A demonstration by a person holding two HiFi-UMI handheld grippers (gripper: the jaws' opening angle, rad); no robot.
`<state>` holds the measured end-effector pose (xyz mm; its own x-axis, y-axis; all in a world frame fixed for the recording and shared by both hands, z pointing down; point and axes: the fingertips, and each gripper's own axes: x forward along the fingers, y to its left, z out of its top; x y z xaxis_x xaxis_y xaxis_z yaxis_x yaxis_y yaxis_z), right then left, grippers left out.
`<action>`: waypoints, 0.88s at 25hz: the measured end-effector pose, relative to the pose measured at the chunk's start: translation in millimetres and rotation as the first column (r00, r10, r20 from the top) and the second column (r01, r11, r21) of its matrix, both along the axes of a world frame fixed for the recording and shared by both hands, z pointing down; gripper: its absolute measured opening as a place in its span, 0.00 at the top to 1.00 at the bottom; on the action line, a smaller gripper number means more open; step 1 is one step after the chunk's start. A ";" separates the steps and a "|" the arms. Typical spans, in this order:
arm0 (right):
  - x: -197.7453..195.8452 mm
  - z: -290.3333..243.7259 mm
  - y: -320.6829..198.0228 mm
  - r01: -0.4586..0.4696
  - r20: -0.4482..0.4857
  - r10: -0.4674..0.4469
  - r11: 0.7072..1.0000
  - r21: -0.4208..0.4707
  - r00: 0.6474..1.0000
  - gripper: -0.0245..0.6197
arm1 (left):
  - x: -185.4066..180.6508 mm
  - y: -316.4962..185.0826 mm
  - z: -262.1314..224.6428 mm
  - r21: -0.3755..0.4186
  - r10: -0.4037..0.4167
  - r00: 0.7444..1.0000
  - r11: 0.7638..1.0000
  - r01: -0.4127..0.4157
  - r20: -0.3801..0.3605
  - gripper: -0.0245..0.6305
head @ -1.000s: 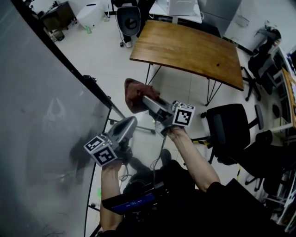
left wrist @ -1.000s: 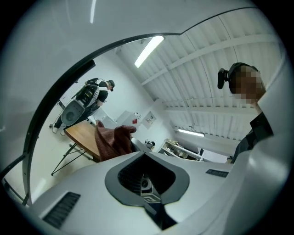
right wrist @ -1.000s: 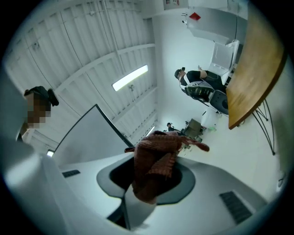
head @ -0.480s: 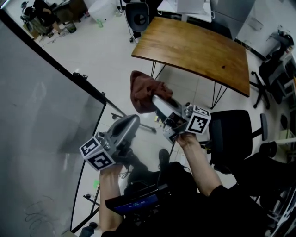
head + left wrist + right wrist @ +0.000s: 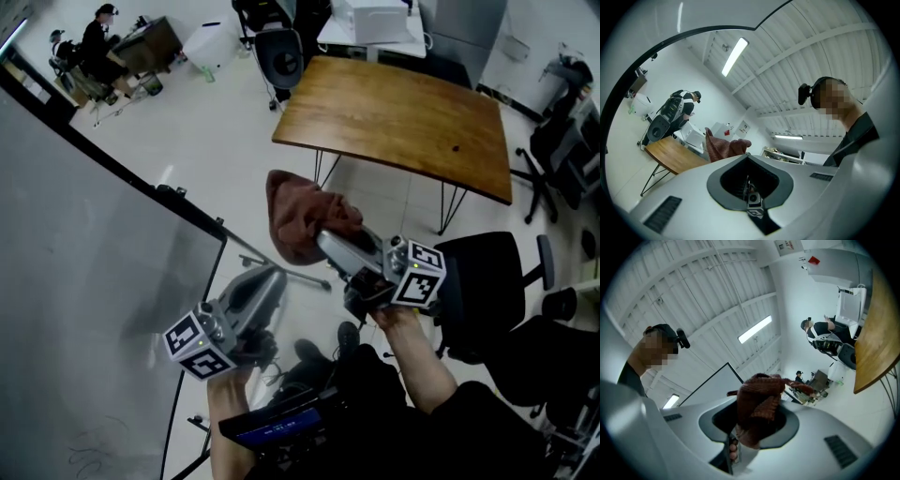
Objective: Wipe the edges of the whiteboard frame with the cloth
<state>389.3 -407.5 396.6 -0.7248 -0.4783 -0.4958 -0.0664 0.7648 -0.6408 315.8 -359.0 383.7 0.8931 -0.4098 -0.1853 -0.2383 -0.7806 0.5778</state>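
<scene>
1. The right gripper (image 5: 326, 236) is sitting just right of centre in the head view, pointing toward the upper left, with its marker cube toward the lower right.
2. Its jaws are clamping a reddish-brown cloth (image 5: 295, 220); in the right gripper view the cloth (image 5: 757, 404) is bunching up out of the right gripper (image 5: 745, 430) and filling the gap between its jaws.
3. The cloth is hanging in the air at the centre of the head view, to the right of the whiteboard's corner and apart from the whiteboard frame (image 5: 187, 210).
4. The whiteboard (image 5: 84, 281) is filling the left half of the head view, its dark frame running from the upper left down toward the centre and then turning down to the bottom edge.
5. The left gripper (image 5: 265, 278) is sitting low and left of centre, just right of the frame's side edge; whether it is touching the frame cannot be told.
6. In the left gripper view the left gripper (image 5: 749, 190) is showing its jaws pressed together with nothing between them.
7. A wooden table (image 5: 403, 122) is standing in the upper right of the head view, and a black office chair (image 5: 483, 281) is standing at the right, beside the right gripper.
</scene>
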 end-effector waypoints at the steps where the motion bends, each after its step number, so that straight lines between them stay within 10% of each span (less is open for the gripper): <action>1: -0.3 -5.0 2.3 -0.009 -0.009 0.009 1.000 0.014 1.000 0.76 | -0.5 -0.4 -1.8 0.006 0.006 1.000 1.000 -0.006 0.003 0.97; 22: -52.2 -29.6 22.8 -0.045 -0.156 0.062 0.993 0.107 0.986 0.77 | -36.5 4.1 -21.5 0.020 0.062 0.997 0.998 -0.061 -0.051 0.97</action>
<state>337.1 -384.7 366.9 -0.7733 -0.4710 -0.4245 -0.2037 0.8185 -0.5372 279.2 -354.9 362.2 0.9058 -0.3503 -0.2384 -0.1599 -0.8036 0.5732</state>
